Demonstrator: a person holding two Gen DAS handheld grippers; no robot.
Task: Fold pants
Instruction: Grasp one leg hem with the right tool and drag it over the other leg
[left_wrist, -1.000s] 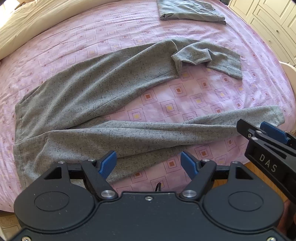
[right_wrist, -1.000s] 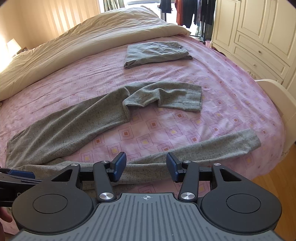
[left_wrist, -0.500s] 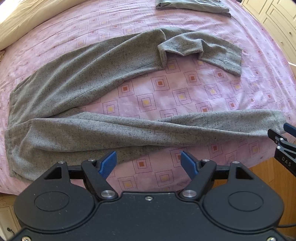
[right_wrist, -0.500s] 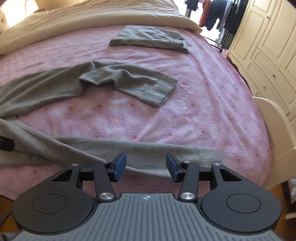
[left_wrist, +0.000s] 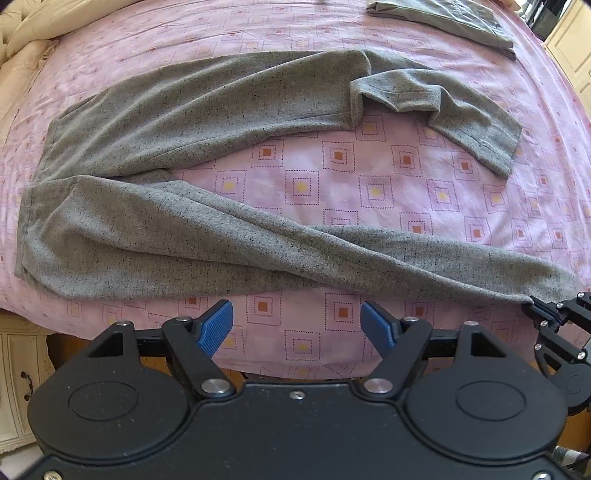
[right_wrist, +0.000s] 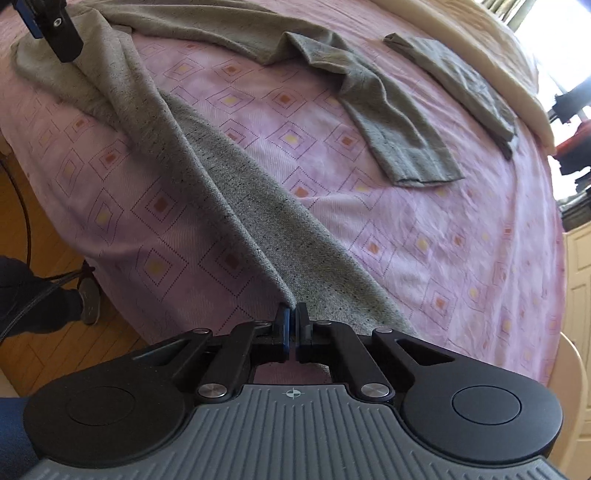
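Grey speckled pants (left_wrist: 207, 229) lie spread on the pink patterned bedspread (left_wrist: 388, 184), waist at the left, both legs running right. The far leg is folded back on itself near its cuff (left_wrist: 476, 129). My left gripper (left_wrist: 297, 325) is open and empty, hovering over the bed's front edge just below the near leg. My right gripper (right_wrist: 291, 317) is shut on the cuff end of the near leg (right_wrist: 236, 206); it also shows at the right edge of the left wrist view (left_wrist: 546, 310). The left gripper shows at the top left of the right wrist view (right_wrist: 55, 26).
A folded grey garment (left_wrist: 443, 18) lies at the far side of the bed, also in the right wrist view (right_wrist: 454, 77). A cream duvet (left_wrist: 26, 33) lies bunched at the far left. Cream wardrobe doors (right_wrist: 580, 295) stand to the right. Wooden floor and a person's foot (right_wrist: 88, 299) are below the bed edge.
My right gripper swung right to the cuff of the near leg and shut on it. My left gripper moved left toward the waist end and stayed open.
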